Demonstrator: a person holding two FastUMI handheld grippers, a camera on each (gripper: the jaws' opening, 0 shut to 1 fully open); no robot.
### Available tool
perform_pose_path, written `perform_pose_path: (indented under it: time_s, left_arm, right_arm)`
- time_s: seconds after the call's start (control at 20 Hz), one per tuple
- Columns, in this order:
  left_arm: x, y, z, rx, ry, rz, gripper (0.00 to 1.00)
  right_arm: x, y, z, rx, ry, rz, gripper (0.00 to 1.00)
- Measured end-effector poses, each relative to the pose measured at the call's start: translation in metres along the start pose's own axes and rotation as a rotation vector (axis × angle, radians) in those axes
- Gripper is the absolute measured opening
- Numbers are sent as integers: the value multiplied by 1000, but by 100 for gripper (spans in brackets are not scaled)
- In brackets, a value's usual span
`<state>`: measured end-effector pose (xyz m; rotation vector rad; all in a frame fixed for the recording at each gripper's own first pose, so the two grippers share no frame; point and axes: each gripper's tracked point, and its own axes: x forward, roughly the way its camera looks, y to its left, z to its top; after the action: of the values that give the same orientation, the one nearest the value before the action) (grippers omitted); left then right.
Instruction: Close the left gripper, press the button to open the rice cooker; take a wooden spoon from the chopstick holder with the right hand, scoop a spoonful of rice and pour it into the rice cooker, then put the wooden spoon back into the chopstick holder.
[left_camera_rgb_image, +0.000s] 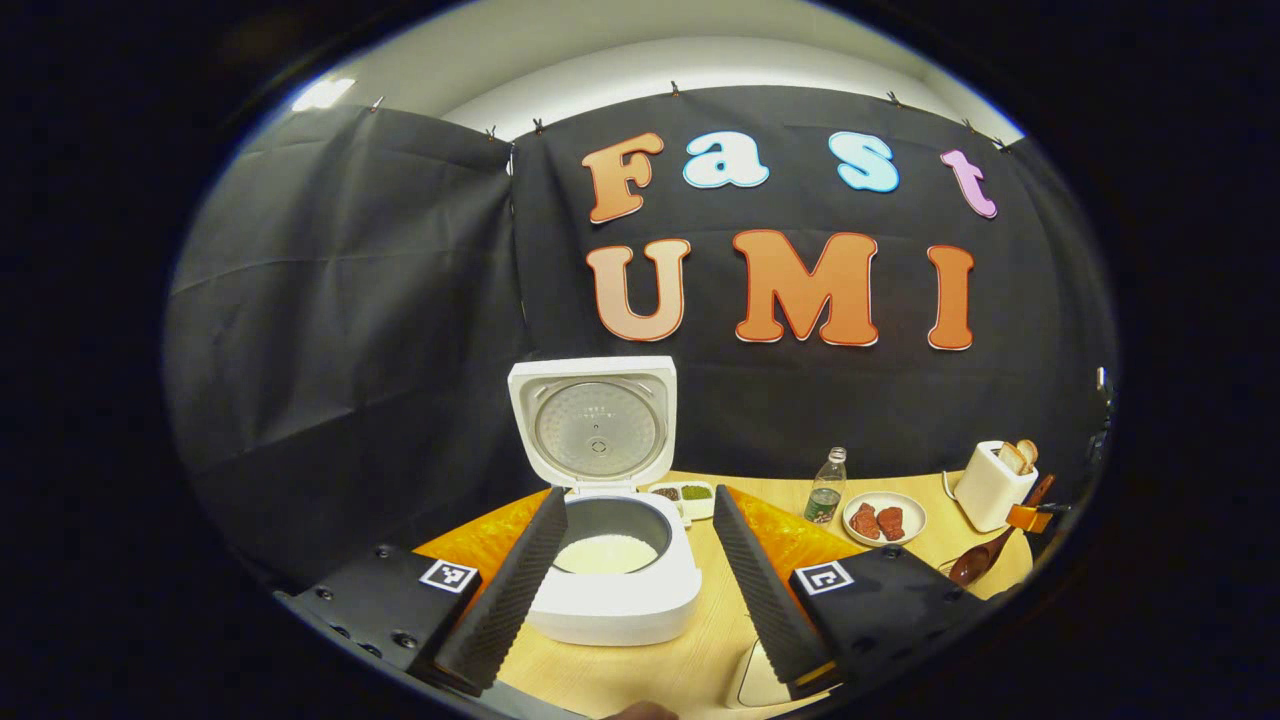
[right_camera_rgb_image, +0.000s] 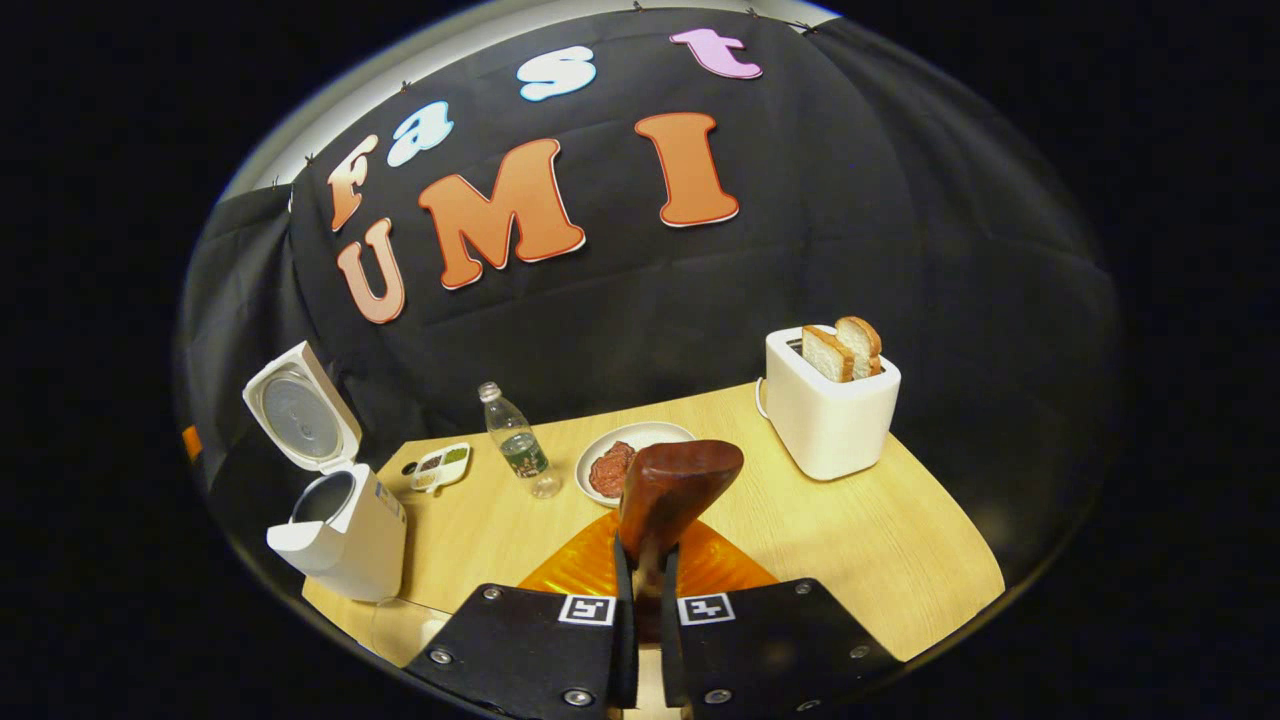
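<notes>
In the right gripper view, the right gripper (right_camera_rgb_image: 640, 590) is clamped on the handle of the wooden spoon (right_camera_rgb_image: 672, 485), both fingers pressing it. The spoon's long axis runs straight away from the camera toward 12 o'clock, bowl end farthest and raised over the table (right_camera_rgb_image: 900, 560). Beyond its bowl sits a plate (right_camera_rgb_image: 650, 436) of food, with a water bottle (right_camera_rgb_image: 515, 440) at 11 o'clock and a toaster (right_camera_rgb_image: 828, 410) holding bread at 1 o'clock. The rice cooker (right_camera_rgb_image: 335, 520) stands at 9 o'clock, lid up.

In the left gripper view, the left gripper (left_camera_rgb_image: 630, 570) is spread wide, holding nothing, its fingers framing the open rice cooker (left_camera_rgb_image: 610, 560) with white rice inside. At 3 o'clock the spoon (left_camera_rgb_image: 985, 555) slants, bowl down.
</notes>
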<state>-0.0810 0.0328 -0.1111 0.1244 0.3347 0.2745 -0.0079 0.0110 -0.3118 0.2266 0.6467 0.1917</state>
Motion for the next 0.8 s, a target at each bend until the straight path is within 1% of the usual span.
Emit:
perform_pose_path:
  time_s: [0.15,0.3,0.35,0.4,0.55,0.65,0.75,0.8]
  left_arm:
    - [-8,2,14,19,-35,22,100]
    - [-11,4,21,28,-63,39,100]
    - [-11,5,24,28,-62,41,99]
    - [-11,10,26,29,-70,51,100]
    - [-11,28,48,26,-113,74,100]
    - [-5,41,57,28,-134,88,100]
    - [10,54,63,18,-142,85,100]
    - [23,65,59,-5,-118,89,100]
  right_arm:
    - [13,-7,-7,55,10,19,9]
    - [24,0,-26,102,34,39,9]
    - [26,-2,-31,108,54,33,9]
    - [28,-4,-37,112,71,24,11]
    - [31,-10,-52,131,131,1,13]
    - [28,-19,-71,163,229,-39,17]
    - [23,-23,-71,195,229,-57,18]
    - [19,-26,-72,204,236,-63,18]
